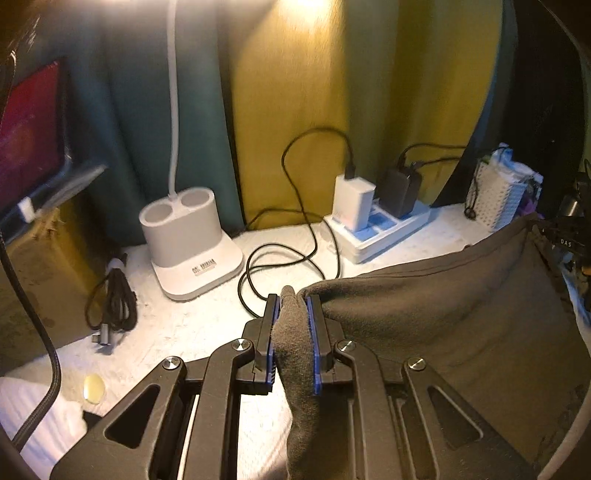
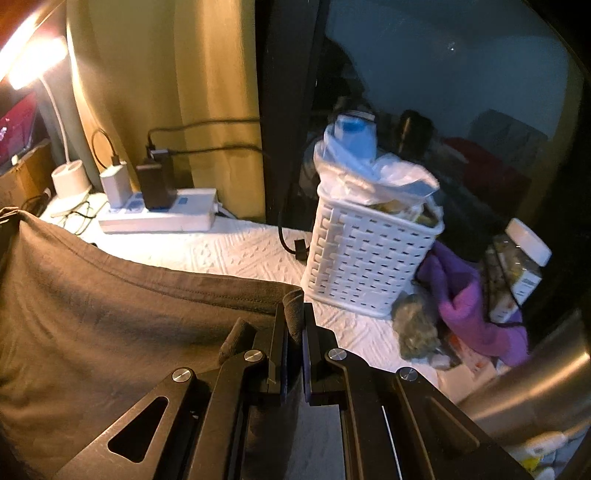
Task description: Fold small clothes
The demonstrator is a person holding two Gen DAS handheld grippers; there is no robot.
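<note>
Left wrist view shows the left gripper (image 1: 293, 314) clamped on one corner of the brown garment (image 1: 443, 325), which stretches toward 3 o'clock above the desk (image 1: 207, 325) to the right gripper (image 2: 294, 321), clamped on the opposite corner.

Warm lamp (image 1: 306, 3) glare overhead, dim corners, soft blur, fisheye bending
</note>
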